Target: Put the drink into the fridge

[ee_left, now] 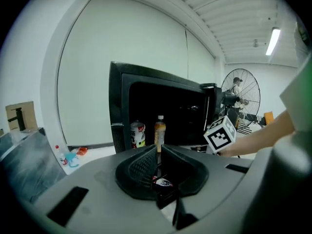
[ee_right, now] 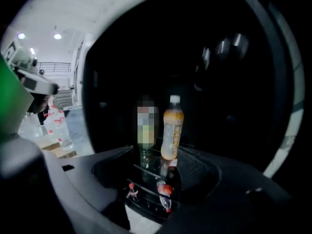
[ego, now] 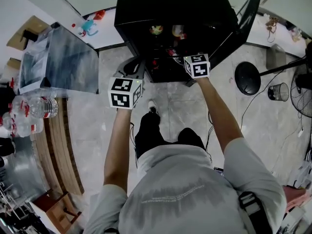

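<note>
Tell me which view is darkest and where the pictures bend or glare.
Right gripper view: darkest, fridge almost black behind the orange bottle. Left gripper view: bright, walls curve, ceiling lamp glares. Head view: evenly lit, edges bent.

Bare workshop or test room: plain white walls, tiled floor, big standing fan far right, cardboard box far left, fridge on the floor.

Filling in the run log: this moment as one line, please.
fridge: open | orange bottle: upright inside, beside can | right gripper: open, empty, facing bottle | left gripper: shut, empty, outside fridge
</note>
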### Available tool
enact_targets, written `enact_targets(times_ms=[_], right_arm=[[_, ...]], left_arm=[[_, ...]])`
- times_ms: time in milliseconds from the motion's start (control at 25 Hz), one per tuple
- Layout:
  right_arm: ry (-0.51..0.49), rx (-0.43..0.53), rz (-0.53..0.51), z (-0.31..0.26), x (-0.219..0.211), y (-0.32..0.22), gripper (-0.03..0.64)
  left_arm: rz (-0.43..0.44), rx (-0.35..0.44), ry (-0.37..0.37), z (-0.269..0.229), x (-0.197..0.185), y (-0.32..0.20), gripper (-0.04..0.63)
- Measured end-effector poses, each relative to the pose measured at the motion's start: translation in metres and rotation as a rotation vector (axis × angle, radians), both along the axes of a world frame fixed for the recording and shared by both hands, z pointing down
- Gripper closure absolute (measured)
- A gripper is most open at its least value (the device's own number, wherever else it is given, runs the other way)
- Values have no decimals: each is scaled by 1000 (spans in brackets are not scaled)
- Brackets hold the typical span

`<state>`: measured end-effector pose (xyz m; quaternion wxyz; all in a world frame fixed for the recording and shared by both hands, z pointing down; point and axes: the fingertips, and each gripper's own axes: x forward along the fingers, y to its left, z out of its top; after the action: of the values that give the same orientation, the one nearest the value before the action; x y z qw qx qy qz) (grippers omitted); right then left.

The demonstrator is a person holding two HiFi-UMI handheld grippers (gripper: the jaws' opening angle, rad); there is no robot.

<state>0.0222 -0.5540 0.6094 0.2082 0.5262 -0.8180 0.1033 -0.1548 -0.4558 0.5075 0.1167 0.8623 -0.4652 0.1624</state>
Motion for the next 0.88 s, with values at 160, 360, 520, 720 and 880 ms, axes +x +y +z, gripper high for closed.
enact_targets(times_ms=[160, 360, 520, 720, 880], right_arm=[[19, 21, -25, -36, 15, 59, 386], [51, 63, -81, -87, 39, 116, 450], [64, 94, -110, -126, 60, 154, 499], [64, 157, -98, -174, 89, 194, 615], [21, 169, -110, -202, 104, 222, 617]], left_arm=[[-34, 4, 12, -24, 9, 29, 565], [-71, 30, 4, -57, 19, 66, 565], [-81, 74, -25, -83, 32, 96, 565], [-75, 132, -46, -111, 53, 133, 565], [-57, 165, -57, -127, 69, 158, 565]])
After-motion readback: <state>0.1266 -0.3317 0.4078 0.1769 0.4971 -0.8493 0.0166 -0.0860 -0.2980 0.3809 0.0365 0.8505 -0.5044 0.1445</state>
